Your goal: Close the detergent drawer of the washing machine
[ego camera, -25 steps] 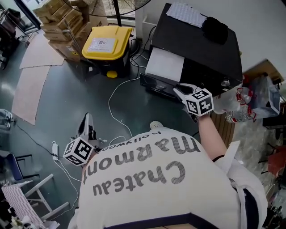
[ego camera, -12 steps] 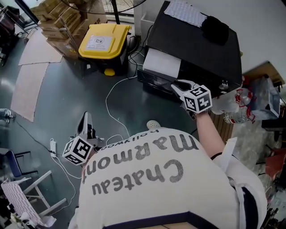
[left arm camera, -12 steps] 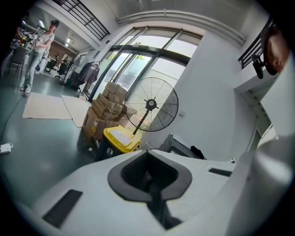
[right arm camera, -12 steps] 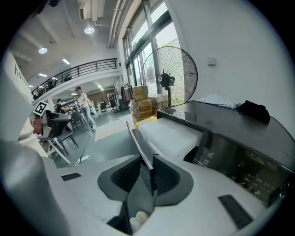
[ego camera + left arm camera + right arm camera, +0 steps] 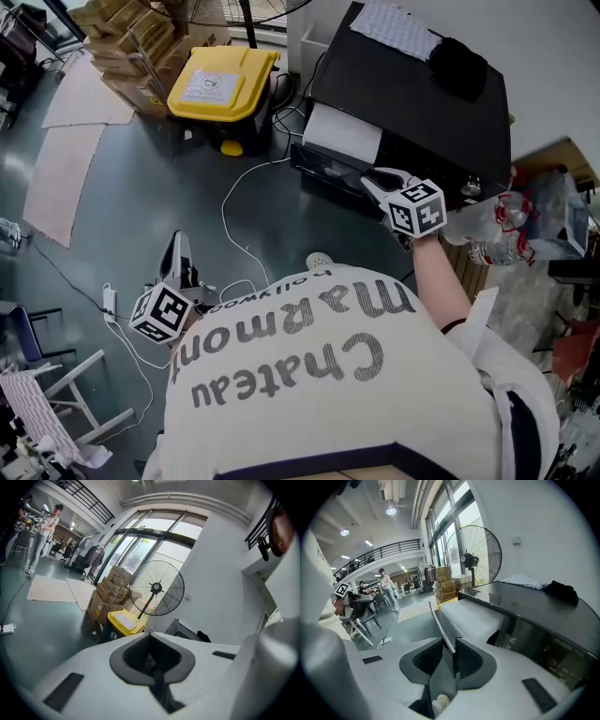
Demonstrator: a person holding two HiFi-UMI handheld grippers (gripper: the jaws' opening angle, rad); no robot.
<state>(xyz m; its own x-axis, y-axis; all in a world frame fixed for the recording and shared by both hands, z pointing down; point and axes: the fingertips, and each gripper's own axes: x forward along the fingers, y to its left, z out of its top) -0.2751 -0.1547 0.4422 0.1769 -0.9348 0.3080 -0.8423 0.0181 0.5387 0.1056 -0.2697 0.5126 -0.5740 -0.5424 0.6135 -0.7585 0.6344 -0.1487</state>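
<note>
The black washing machine [image 5: 412, 103] stands at the top right of the head view. Its detergent drawer [image 5: 342, 136] sticks out, showing a white top. My right gripper [image 5: 375, 180] is at the drawer's dark front panel [image 5: 323, 173]. In the right gripper view that thin panel [image 5: 440, 625] stands on edge between the pads, and the right gripper [image 5: 449, 656] is shut on it. My left gripper [image 5: 178, 246] hangs low at the person's left side, away from the machine. In the left gripper view the left gripper [image 5: 152, 660] holds nothing and its pads meet.
A yellow-lidded bin [image 5: 220, 89] and stacked cardboard boxes [image 5: 131, 56] stand left of the machine. A white cable [image 5: 239, 225] and a power strip [image 5: 110, 300] lie on the grey floor. A black cloth [image 5: 457, 66] sits on the machine. A plastic bottle [image 5: 497, 246] is at its right.
The right gripper has edged a little toward the machine with the drawer front still in it. The left gripper hangs in about the same place.
</note>
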